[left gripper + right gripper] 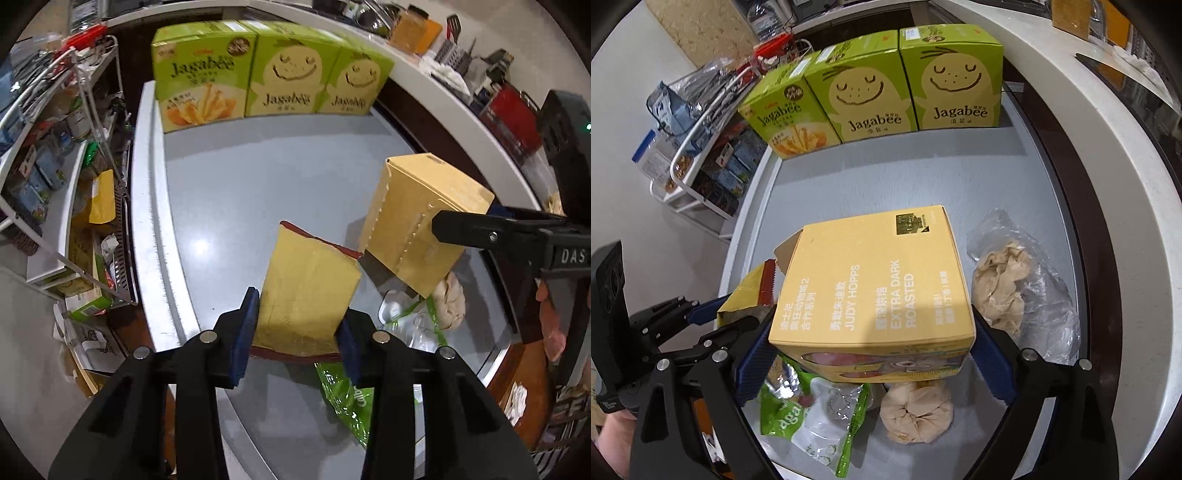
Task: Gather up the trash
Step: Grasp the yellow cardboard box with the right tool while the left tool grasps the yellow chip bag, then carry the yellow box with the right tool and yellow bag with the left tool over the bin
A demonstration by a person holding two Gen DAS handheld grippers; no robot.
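Note:
My left gripper (299, 314) is shut on a flat yellow packet (310, 288) with a dark red edge, held up off the grey table (258, 166). That packet (746, 295) shows in the right wrist view too, beside the left gripper (727, 314). My right gripper (873, 354) is shut on a yellow carton (871, 280) printed "EXTRA DARK ROASTED", with a blue pad pressing on each side. The carton (413, 221) hangs tilted above the table. Below lie a green snack wrapper (820, 417), a crumpled brown paper ball (916, 413) and another paper wad (1001, 284) on clear plastic (1045, 295).
Three green Jagabee boxes (871, 96) stand in a row at the table's far end. A wire shelf rack (74, 147) packed with goods stands to the left. A white counter (1089, 147) curves along the right side.

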